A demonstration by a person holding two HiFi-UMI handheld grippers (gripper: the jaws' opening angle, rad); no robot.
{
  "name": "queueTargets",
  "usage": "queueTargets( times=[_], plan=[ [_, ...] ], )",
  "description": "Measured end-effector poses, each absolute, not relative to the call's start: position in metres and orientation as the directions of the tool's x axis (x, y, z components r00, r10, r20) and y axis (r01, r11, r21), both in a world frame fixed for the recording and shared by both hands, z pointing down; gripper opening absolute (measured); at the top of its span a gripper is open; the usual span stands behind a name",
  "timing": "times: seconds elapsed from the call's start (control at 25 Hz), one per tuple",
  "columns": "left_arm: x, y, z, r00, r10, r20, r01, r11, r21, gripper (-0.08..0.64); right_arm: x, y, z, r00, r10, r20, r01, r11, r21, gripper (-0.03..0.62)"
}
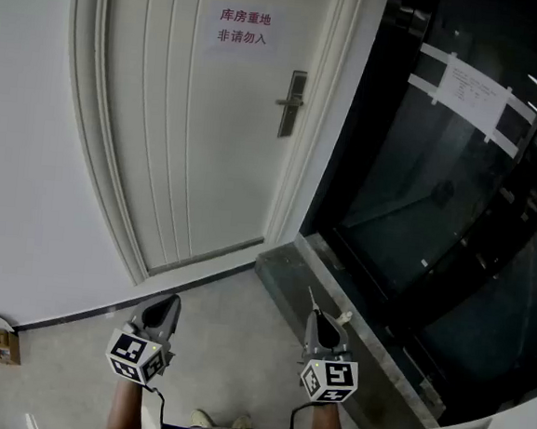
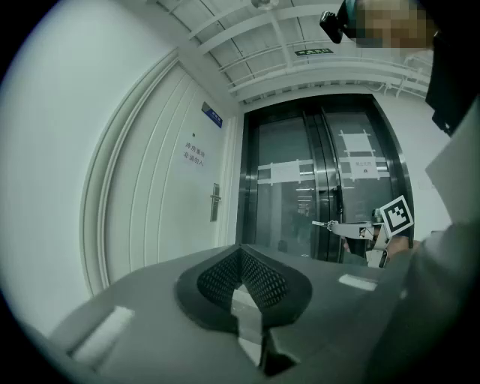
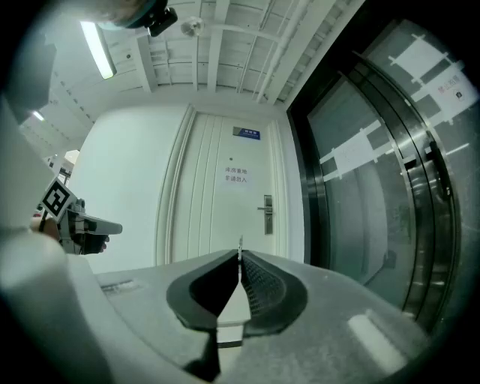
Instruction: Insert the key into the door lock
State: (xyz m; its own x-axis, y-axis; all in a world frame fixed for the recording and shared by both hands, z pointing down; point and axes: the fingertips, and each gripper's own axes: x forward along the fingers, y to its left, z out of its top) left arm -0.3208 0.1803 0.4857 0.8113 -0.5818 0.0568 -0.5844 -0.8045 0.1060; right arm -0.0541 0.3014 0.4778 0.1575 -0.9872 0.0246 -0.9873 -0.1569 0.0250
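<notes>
- Jaws of right gripper [image 3: 240, 259]: pressed together on the key [image 3: 240, 245]. Thin blade pokes out past the tips, aimed level toward the door.
- Jaws of left gripper [image 2: 241, 253]: closed tip to tip, nothing btwn them. Held level beside the right one, well apart from it.
- Progress, my read: early stage. Key is gripped & facing fwd, but insertion not begun. Both grippers sit low in head view, over the floor [image 1: 232, 308], well short of the door [image 1: 182, 136].
- Door lock [image 1: 292, 104]: metal plate w/ lever handle nr the door's right edge; door is shut. Keyhole too small to make out.
- Left to do, prob.: close the gap to the door, raise key to the lock plate, line blade up w/ keyhole, push in.
- Around:
  - paper sign [image 1: 243, 27] w/ red print high on the door
  - small blue plate [image 3: 246, 133] above the frame
  - dark glass doors [image 1: 437, 205] to the right, w/ a taped paper sheet [image 1: 471, 91]
  - grey stone sill [image 1: 335, 308] at their foot
  - small cardboard box [image 1: 0, 342] by the wall, far left
- In the way: nothing btwn key & lock as far as the views show.
  - Stone sill lies on the floor just ahead of right gripper, so maybe a foot hazard, no block for the key.
  - Lever handle shares the lock plate, so the key tip should come in clear of it.
</notes>
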Motion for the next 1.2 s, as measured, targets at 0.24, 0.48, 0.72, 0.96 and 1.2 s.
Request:
queueTargets(
  times=[0.24, 0.48, 0.72, 0.96, 1.2],
  plan=[
    [-0.334, 0.172, 0.492, 0.804, -0.592, 0.051, -0.594, -0.798, 0.106, 0.003, -0.057, 0.3, 0.479, 0.165, -0.986, 0.029, -0.986, -0.166, -0.012, 0.011],
    [-0.344, 0.17, 0.496, 0.817, -0.574, 0.052, -0.576, -0.809, 0.117, 0.003, -0.059, 0.306, 0.479, 0.209, -0.978, 0.029, -0.978, -0.209, -0.011, 0.011],
    [-0.344, 0.162, 0.504, 0.825, -0.563, 0.057, -0.565, -0.816, 0.121, 0.003, -0.055, 0.309, 0.486, 0.239, -0.97, 0.044, -0.971, -0.24, -0.007, 0.011],
    [-0.33, 0.148, 0.508, 0.831, -0.554, 0.061, -0.557, -0.822, 0.122, 0.003, -0.04, 0.294, 0.49, 0.254, -0.966, 0.047, -0.967, -0.253, 0.018, 0.011],
    [-0.301, 0.114, 0.506, 0.821, -0.568, 0.051, -0.57, -0.814, 0.113, 0.003, -0.007, 0.259, 0.492, 0.241, -0.97, 0.031, -0.971, -0.241, 0.014, 0.011]
  ],
)
